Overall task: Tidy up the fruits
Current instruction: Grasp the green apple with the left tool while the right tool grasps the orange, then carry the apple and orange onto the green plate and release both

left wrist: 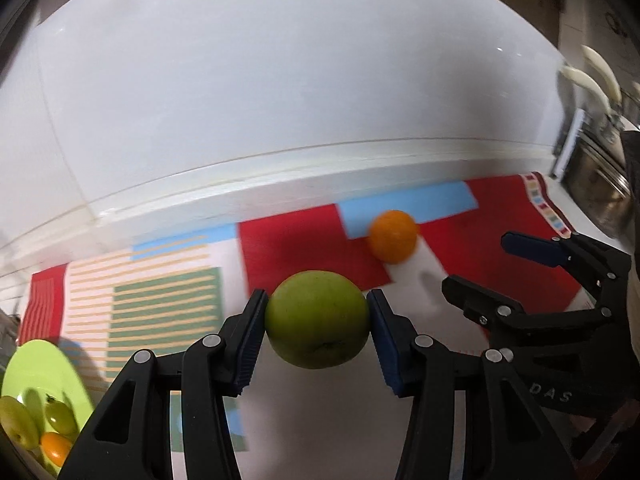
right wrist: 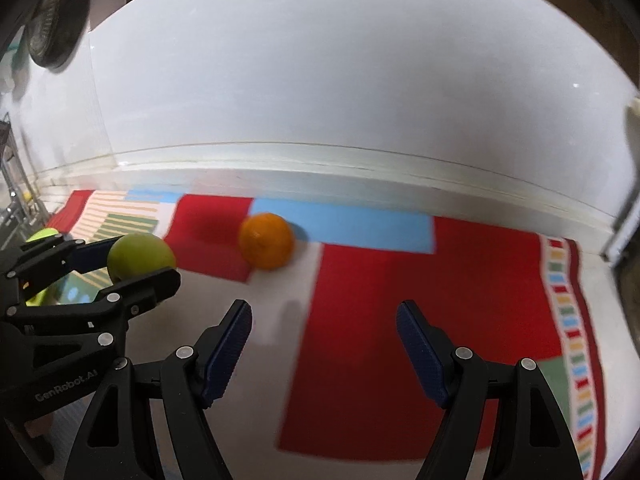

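Note:
My left gripper [left wrist: 317, 330] is shut on a green apple [left wrist: 317, 319] and holds it above the patterned mat. It also shows at the left of the right wrist view, where the green apple [right wrist: 138, 257] sits between its fingers. An orange [left wrist: 393, 236] lies on the mat near the wall; it also shows in the right wrist view [right wrist: 266, 246]. My right gripper [right wrist: 324, 346] is open and empty, short of the orange. It also appears at the right of the left wrist view [left wrist: 476, 264]. A lime-green plate [left wrist: 48, 376] at lower left holds green fruits and an orange one.
A red, blue, white and green patterned mat [right wrist: 440, 312] covers the counter. A white wall [left wrist: 280, 80] with a ledge runs behind it. Metal pots with pale handles [left wrist: 596, 132] stand at the far right. A wire rack [right wrist: 12, 184] is at the far left.

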### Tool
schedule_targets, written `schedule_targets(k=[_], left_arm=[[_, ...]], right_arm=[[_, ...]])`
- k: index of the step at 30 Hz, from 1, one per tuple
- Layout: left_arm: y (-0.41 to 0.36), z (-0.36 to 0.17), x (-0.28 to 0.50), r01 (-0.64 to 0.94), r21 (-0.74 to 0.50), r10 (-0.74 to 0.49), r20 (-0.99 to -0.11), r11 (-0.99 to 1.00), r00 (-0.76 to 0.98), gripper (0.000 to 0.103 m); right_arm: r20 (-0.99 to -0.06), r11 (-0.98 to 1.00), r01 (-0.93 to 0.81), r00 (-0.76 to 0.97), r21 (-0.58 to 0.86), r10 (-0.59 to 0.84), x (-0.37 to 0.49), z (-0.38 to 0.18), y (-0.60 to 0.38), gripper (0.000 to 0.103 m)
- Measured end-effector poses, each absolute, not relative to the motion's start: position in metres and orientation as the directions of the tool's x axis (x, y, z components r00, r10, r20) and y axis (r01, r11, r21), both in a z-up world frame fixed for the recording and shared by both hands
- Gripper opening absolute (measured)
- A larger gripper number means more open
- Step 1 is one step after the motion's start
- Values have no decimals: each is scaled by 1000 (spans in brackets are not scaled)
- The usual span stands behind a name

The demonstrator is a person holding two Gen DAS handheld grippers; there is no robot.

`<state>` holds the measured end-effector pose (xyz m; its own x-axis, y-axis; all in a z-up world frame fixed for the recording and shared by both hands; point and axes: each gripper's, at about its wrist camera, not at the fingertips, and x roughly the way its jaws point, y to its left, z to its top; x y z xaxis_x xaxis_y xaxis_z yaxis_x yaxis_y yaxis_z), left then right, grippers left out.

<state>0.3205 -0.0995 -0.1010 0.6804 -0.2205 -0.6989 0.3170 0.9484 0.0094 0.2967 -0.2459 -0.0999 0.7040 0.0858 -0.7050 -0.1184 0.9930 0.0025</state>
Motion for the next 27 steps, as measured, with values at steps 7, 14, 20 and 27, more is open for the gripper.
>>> schedule_targets(k=[7, 14, 20, 27], left_arm=[[-81, -102, 332, 270, 32, -168, -711, 962, 683, 50], [-73, -99, 334, 254, 23, -162, -712, 967, 683, 50], [-64, -91, 326, 256, 22, -168, -701, 967, 693, 50], [-59, -81, 304, 265, 7, -188, -688, 964, 701, 50]], right_arm=[[-735, 985, -167, 664, 38, 141, 339, -107, -223, 68], [-754, 982, -180, 636, 63, 165, 361, -113, -214, 48], [-755, 979, -184, 630, 82, 182, 358, -112, -212, 43], [-731, 981, -188, 661, 56, 168, 331, -98, -207, 43]])
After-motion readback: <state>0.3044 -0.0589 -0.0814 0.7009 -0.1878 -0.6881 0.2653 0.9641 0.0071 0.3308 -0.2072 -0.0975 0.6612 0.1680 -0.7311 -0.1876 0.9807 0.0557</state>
